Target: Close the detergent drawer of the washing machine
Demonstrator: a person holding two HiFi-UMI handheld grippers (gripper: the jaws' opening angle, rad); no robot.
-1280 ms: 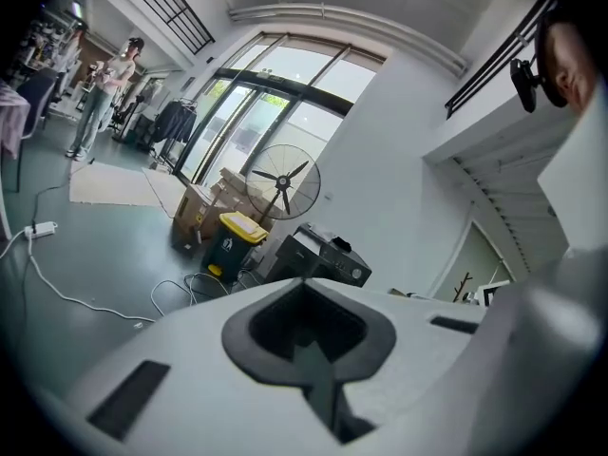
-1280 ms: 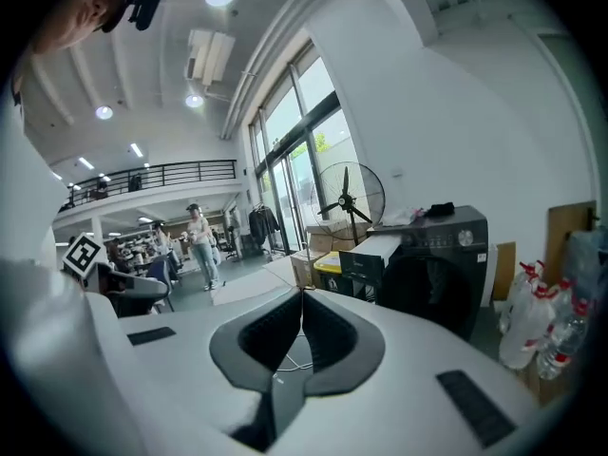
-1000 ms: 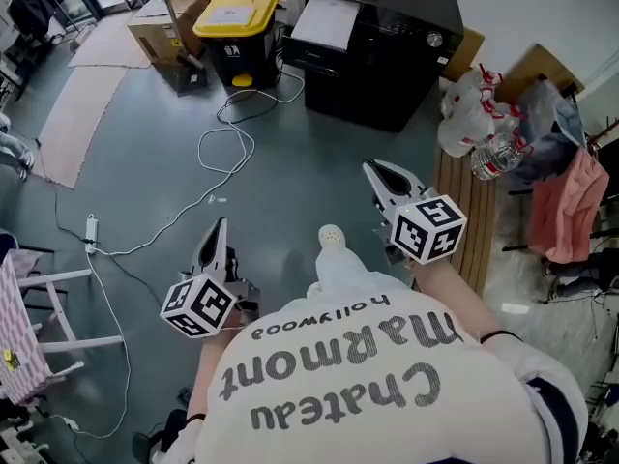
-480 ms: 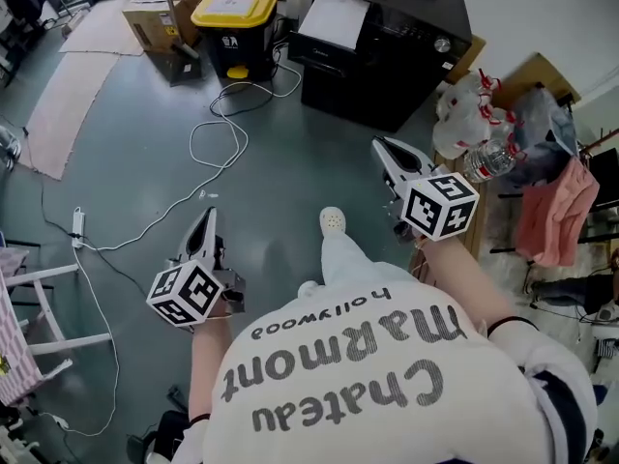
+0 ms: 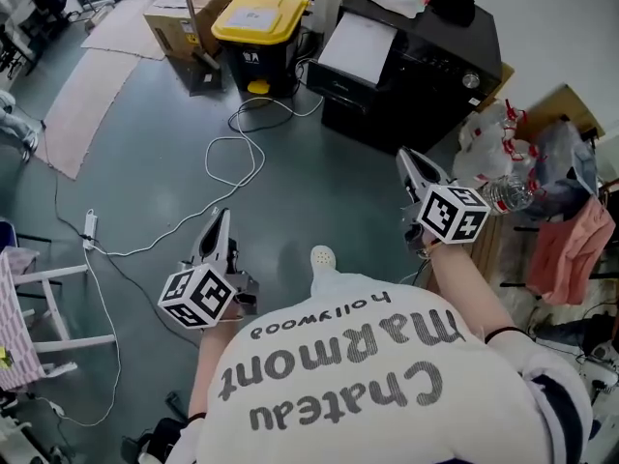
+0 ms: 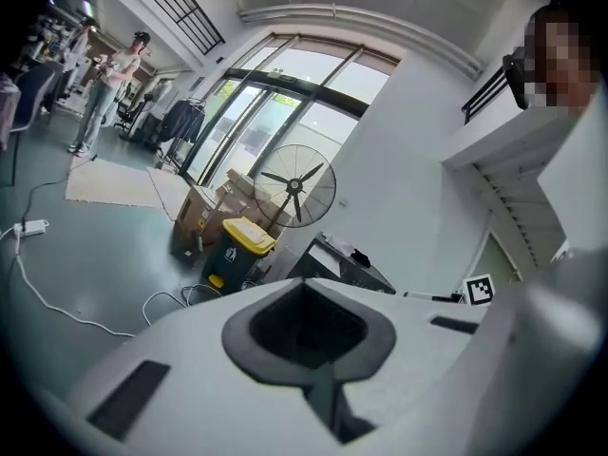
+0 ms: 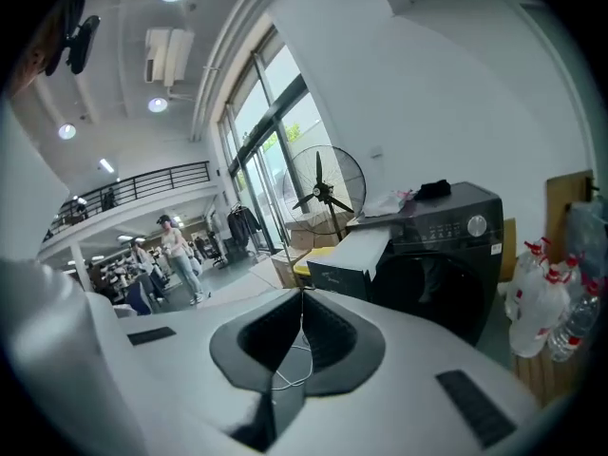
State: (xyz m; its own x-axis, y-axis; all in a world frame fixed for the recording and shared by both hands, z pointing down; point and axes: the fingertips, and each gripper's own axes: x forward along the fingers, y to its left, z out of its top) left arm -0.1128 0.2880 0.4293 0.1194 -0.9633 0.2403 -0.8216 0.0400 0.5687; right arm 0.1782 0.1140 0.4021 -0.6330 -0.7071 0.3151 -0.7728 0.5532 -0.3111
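While the shirt [image 5: 338,370] reads "Chateau Marmont hollywood", left claw [image 5: 221,217] and right claw [image 5: 406,156] are closed, empty.

Left gripper [image 5: 221,218] and right gripper [image 5: 406,158] both closed, empty, pointing forward, slightly downward.

My left tongs [image 5: 219,222] and right tongs [image 5: 406,158] are white, each with a cube [image 5: 198,298] patterned in black-and-white squares. At the upper right of the head view, the washing machine [image 5: 435,80] is black and its detergent drawer [image 5: 356,44] white. At top centre, a yellow lid [image 5: 259,15] caps a dark bin [image 5: 256,61]. A white cable [image 5: 232,158] crosses the grey-green floor [image 5: 145,191]. At the right edge is a pink cloth [image 5: 571,245].
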